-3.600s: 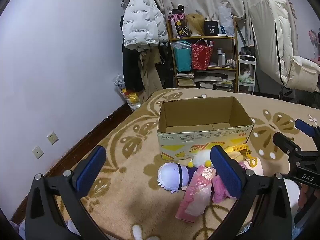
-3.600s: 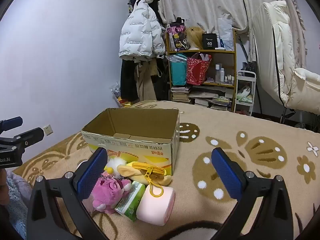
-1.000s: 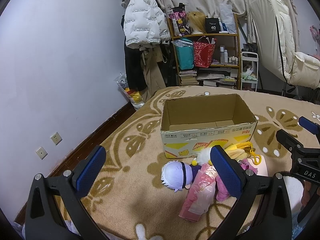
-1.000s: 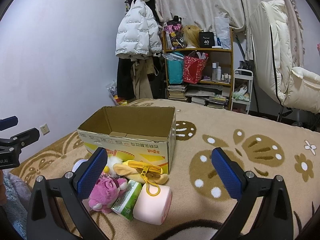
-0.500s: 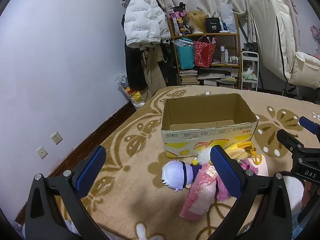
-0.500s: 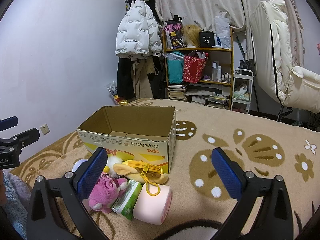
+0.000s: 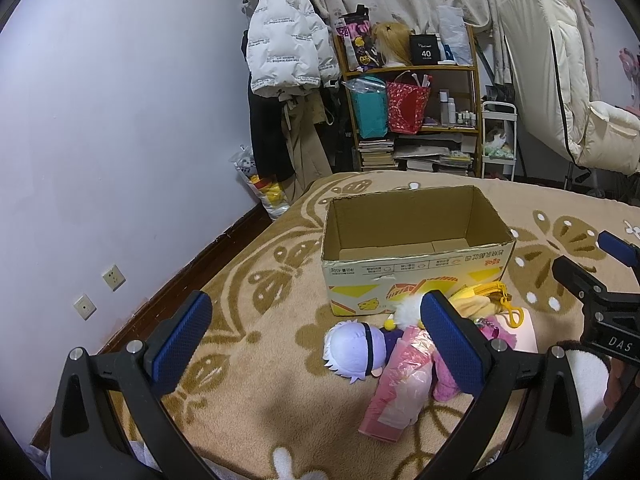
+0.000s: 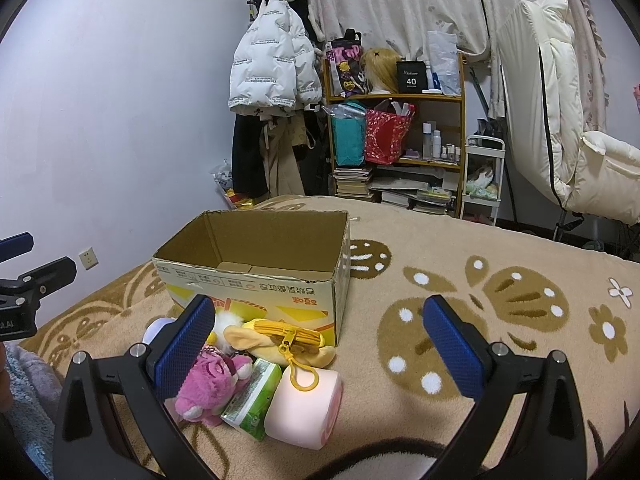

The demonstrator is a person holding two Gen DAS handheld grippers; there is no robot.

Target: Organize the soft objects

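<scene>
We're pre-grasp: both the left tool (image 7: pixel 316 334) and right tool (image 8: pixel 316 334) gape empty, soft toys (image 8: pixel 212 380) piled against the near wall of the empty cardboard box (image 8: pixel 256 264), next we close on one and drop it in

White-haired plush (image 8: pixel 157 329) mostly behind left finger; shelf bottles (image 8: pixel 440 147) too small

One open cardboard box (image 8: pixel 256 276) sits on the blanket. Beside its front wall lie six soft things: one white-haired doll (image 7: pixel 356 350), one pink bear (image 8: pixel 210 384), one yellow pouch (image 8: pixel 280 340), one pink roll (image 8: pixel 302 408), one green pack (image 8: pixel 252 400) and one pink packet (image 7: pixel 400 392).
</scene>
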